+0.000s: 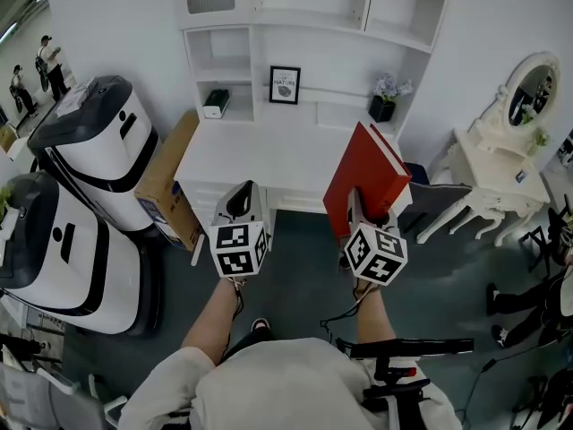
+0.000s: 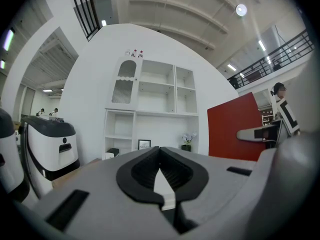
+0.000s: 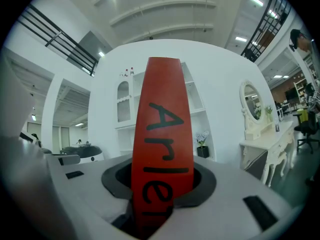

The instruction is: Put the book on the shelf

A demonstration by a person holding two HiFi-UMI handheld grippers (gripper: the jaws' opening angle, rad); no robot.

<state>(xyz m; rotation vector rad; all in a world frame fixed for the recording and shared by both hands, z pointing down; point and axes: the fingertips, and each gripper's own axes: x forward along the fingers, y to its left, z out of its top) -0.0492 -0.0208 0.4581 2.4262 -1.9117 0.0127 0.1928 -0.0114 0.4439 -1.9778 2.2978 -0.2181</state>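
At the centre right of the head view, the large red hardcover book (image 1: 369,176) stands on end, leaning a little, and the right gripper (image 1: 356,206) is clenched on its lower edge. The right gripper view shows the red spine (image 3: 162,109) with black lettering wedged between the jaws, and the pads press on both covers. The book hangs in the air before the white desk top (image 1: 260,155), well short of the tall white shelf unit (image 1: 313,25) at the upper middle of the frame. The left gripper (image 1: 242,206), lower centre left, is closed on nothing, its tips meeting in its own view (image 2: 160,151).

The chief risk is probably the grip itself. The book is tall and caught only at its bottom, so its weight may swing it about the pads or slide it out. A second risk is a knock, since the small black pot of pale flowers (image 1: 387,97) and the black-framed picture (image 1: 285,84) stand on the ledge near the open compartments. A raised corner could tip either. The lower compartments also look shallow for a book held upright, so it could jam against a shelf board.
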